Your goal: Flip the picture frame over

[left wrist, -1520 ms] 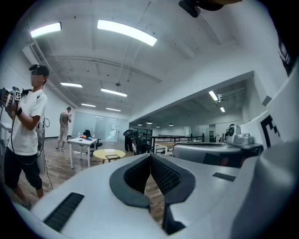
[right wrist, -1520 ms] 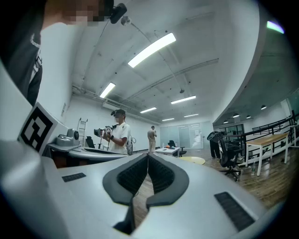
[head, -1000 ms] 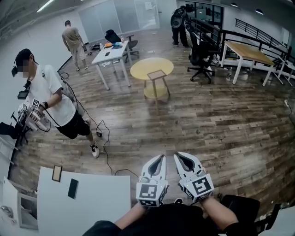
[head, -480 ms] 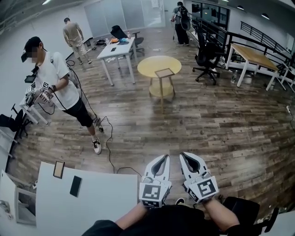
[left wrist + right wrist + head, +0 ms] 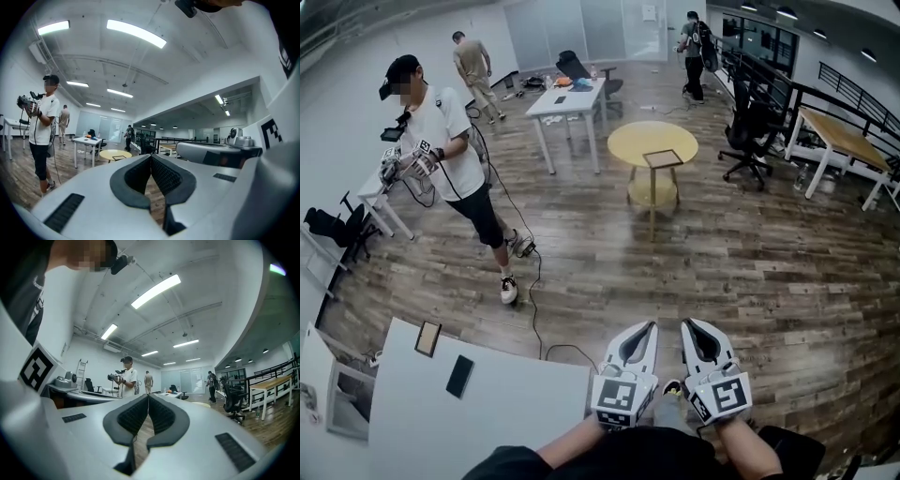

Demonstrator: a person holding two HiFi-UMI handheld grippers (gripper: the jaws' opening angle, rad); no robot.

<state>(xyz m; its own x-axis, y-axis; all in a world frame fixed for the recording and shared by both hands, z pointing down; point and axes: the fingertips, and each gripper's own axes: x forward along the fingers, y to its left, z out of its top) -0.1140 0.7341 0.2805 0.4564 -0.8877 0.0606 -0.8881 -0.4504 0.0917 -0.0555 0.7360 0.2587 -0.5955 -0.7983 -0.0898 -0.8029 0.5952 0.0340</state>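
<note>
White left gripper (image 5: pixel 647 328) and right gripper (image 5: pixel 688 325) side by side at 6 o'clock of the head view, each with jaws closed tight together, nothing between them. Near, at 8 o'clock, white worktop (image 5: pixel 516 412) with dark phone (image 5: pixel 459 376). Far away at 12 o'clock, picture frame (image 5: pixel 663 158) lying on round yellow worktop (image 5: pixel 628 142), well apart from both grippers.

Left gripper (image 5: pixel 649 326), right gripper (image 5: pixel 687 324): white tapered shells, black ribbed pads (image 5: pixel 165 176) lining the jaws. Each carries a black-and-white marker cube (image 5: pixel 619 401). Wearer's in a black top (image 5: pixel 628 456).
</note>
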